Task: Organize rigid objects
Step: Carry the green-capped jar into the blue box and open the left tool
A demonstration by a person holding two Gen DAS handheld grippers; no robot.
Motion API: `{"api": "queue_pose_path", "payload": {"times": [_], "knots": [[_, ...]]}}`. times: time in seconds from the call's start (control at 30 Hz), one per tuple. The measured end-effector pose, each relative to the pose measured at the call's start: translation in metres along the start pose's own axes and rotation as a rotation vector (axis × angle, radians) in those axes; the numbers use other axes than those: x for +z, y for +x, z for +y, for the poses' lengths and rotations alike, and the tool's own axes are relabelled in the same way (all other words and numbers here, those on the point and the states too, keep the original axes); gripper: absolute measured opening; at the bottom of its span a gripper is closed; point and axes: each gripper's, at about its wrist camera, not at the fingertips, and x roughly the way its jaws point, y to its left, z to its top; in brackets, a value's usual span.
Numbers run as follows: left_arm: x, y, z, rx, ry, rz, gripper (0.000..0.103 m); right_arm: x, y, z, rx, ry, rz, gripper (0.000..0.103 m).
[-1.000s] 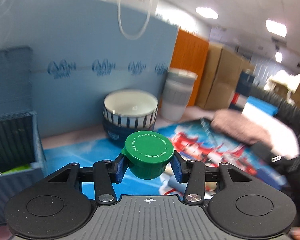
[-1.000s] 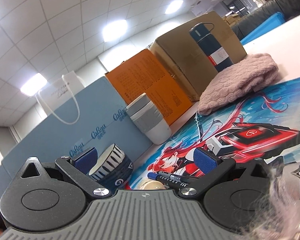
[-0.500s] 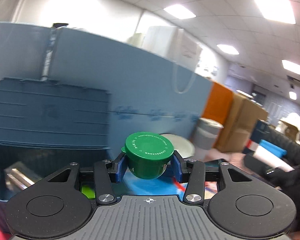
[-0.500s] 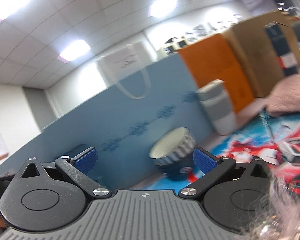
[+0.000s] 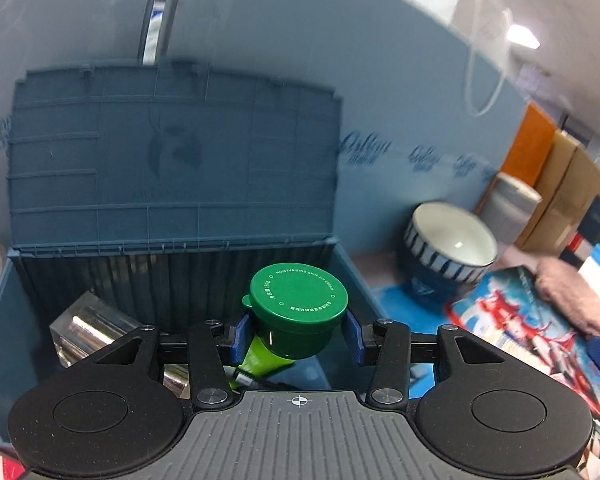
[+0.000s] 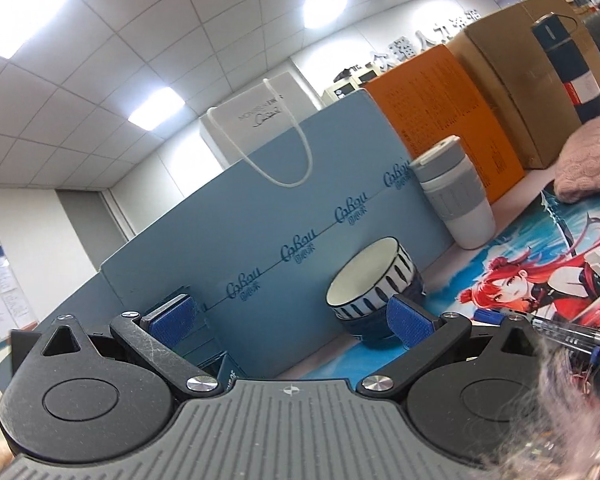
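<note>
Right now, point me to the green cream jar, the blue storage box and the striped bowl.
green cream jar (image 5: 299, 295): left wrist view, centre of its lid.
blue storage box (image 5: 172, 152): left wrist view, inside of its raised lid.
striped bowl (image 6: 370, 285): right wrist view, white inner wall.

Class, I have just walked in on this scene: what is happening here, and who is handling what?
A person is tidying rigid items into a blue storage box whose lid stands open. The left gripper is clamped on a green cream jar and holds it above the box interior, not yet released. A clear block and a lime-green item already lie inside. The right gripper is open and holds nothing, facing the stacked striped bowls on the mat.
</note>
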Motion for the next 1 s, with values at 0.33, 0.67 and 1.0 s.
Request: {"api": "queue_pose_path", "payload": {"times": [0.33,0.67,1.0], "knots": [[-0.001,0.035,-0.008,0.164,0.072,0.101,0.045,-0.004,0.003,-0.01,-0.007,0.031,0.021,0.103],[0.002,0.043,-0.012,0.2,0.105,0.164,0.055,-0.002,0.001,-0.017,-0.036,0.037,0.008,0.103],[-0.002,0.006,-0.011,0.214,0.11,0.064,0.078,0.004,-0.008,-0.022,-0.082,0.029,-0.022,0.103]]}}
